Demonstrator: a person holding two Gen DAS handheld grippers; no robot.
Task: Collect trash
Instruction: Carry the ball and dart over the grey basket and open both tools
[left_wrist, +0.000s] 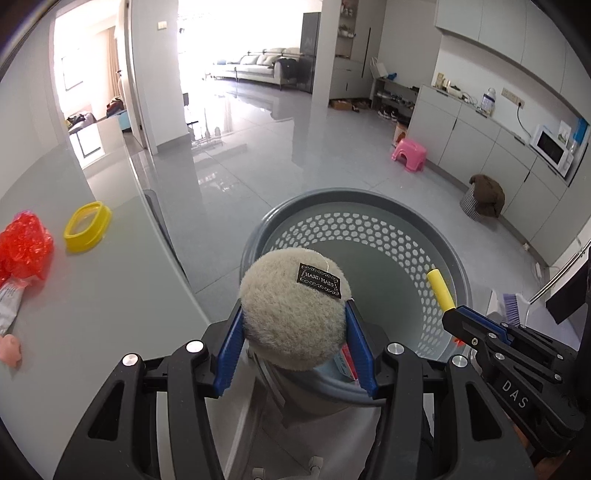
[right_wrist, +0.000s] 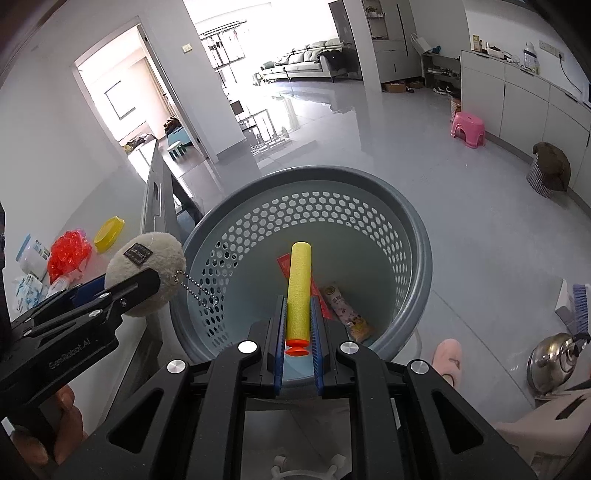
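On the bench (left_wrist: 110, 295) at far left: one red crinkled wrapper (left_wrist: 24, 247), one yellow oval lid (left_wrist: 88, 227), a pink bit (left_wrist: 9, 350) cut off by the frame edge, plus white packets (right_wrist: 29, 273) too small to read; all well apart from the bin. Left gripper (left_wrist: 293, 325): blue fingers (left_wrist: 231, 350) clamped on one fluffy beige ball (left_wrist: 291, 306) w/ a black tag & bead chain (right_wrist: 195, 291), held over the near-left rim of the grey perforated bin (left_wrist: 369, 229). Inside the bin: a red wrapper (right_wrist: 286, 264) & one printed snack packet (right_wrist: 343, 310), both partly hidden. Right gripper (right_wrist: 298, 321): fingers shut tight on one yellow foam dart (right_wrist: 300, 288), orange tip toward the camera, over the bin's opening. Further right on the floor: one pink stool (right_wrist: 468, 129), a kettle (right_wrist: 554, 363), a brush (right_wrist: 580, 306) cut off at the edge.
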